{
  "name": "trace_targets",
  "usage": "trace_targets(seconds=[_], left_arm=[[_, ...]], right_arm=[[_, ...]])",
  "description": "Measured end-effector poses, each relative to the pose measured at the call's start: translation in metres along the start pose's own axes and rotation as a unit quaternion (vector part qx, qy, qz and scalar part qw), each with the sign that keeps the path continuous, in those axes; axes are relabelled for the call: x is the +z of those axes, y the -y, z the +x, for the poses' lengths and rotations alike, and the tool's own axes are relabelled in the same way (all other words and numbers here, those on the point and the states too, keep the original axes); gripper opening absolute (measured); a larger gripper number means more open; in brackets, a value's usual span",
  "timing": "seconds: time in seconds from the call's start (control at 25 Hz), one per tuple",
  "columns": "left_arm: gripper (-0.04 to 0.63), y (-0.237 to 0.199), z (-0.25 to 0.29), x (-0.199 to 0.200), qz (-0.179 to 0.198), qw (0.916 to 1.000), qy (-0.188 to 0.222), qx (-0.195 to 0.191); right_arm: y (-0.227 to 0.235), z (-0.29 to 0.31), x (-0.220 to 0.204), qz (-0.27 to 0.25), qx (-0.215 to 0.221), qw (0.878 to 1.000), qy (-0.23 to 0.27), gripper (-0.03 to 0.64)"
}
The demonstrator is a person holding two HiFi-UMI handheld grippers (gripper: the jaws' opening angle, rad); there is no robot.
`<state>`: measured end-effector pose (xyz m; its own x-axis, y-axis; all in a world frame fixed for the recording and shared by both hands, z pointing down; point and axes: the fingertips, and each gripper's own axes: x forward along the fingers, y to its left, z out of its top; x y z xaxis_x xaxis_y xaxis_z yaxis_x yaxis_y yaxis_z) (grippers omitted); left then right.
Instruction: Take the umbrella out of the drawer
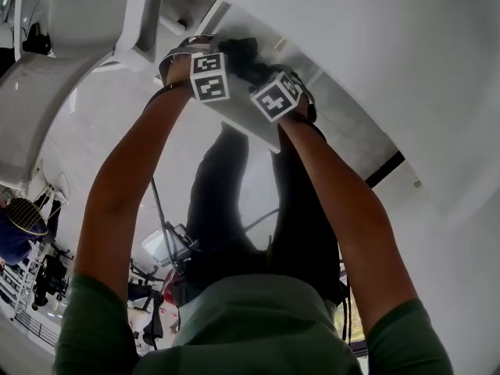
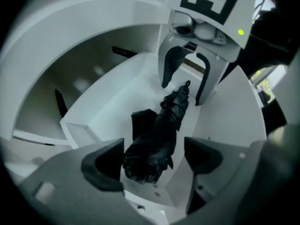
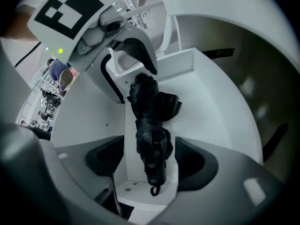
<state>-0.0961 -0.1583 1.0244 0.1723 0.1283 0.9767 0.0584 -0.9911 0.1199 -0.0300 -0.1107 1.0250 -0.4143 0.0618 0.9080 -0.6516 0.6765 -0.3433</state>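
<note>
No legible text, brand or number anywhere. Black-and-white square patterns only on marker cubes [image 1: 209,76]. Small dark strip [image 3: 220,53] on cabinet wall [image 3: 243,36] too blurred to read.

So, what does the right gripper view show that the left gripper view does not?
Only the right gripper view: the left tool over the far end of the black folded fabric umbrella, and a person in blue far behind. Only the left gripper view: the right tool at the umbrella's other end. Both: the umbrella lying in the white open drawer, between that view's own open jaws, which do not press it.
</note>
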Motion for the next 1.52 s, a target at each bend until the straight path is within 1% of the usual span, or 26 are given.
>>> trace_targets(seconds=[0.12,0.4,0.6,0.76,0.92,1.0,1.08,1.16,1.36,1.52], left_arm=[[0.403,-0.002,0.01,-0.001,0.01,0.9998,-0.013,-0.005],[0.405,-0.001,0.032,-0.005,0.01,0.9996,-0.025,-0.013],[0.411,-0.009,0.042,0.002,0.02,0.9995,-0.023,0.006],[0.427,-0.013,0.048,0.006,0.032,0.999,-0.027,0.016],[0.435,-0.015,0.054,0.004,0.058,0.997,-0.039,0.034],[0.428,-0.017,0.06,0.002,0.066,0.996,-0.043,0.044],[0.413,-0.018,0.062,0.002,0.065,0.996,-0.045,0.044],[0.395,-0.017,0.057,0.004,0.061,0.9965,-0.045,0.035],[0.363,-0.014,0.049,0.0,0.043,0.9978,-0.05,0.011],[0.356,-0.018,0.04,-0.003,0.036,0.9982,-0.047,0.012]], right_arm=[[0.002,0.011,-0.005,-0.016,-0.002,1.0,-0.026,0.336],[0.005,0.033,-0.018,-0.032,0.0,0.997,-0.067,0.336],[0.014,0.045,-0.02,-0.045,-0.008,0.996,-0.08,0.334],[0.019,0.049,-0.019,-0.048,-0.018,0.995,-0.086,0.302],[0.021,0.051,-0.018,-0.048,-0.022,0.995,-0.087,0.293],[0.022,0.056,-0.017,-0.045,-0.019,0.996,-0.079,0.276],[0.022,0.056,-0.016,-0.038,-0.016,0.996,-0.074,0.25],[0.021,0.05,-0.015,-0.031,-0.014,0.997,-0.073,0.229],[0.018,0.044,-0.012,-0.031,-0.012,0.997,-0.075,0.218],[0.017,0.038,-0.003,-0.037,-0.016,0.997,-0.067,0.216]])
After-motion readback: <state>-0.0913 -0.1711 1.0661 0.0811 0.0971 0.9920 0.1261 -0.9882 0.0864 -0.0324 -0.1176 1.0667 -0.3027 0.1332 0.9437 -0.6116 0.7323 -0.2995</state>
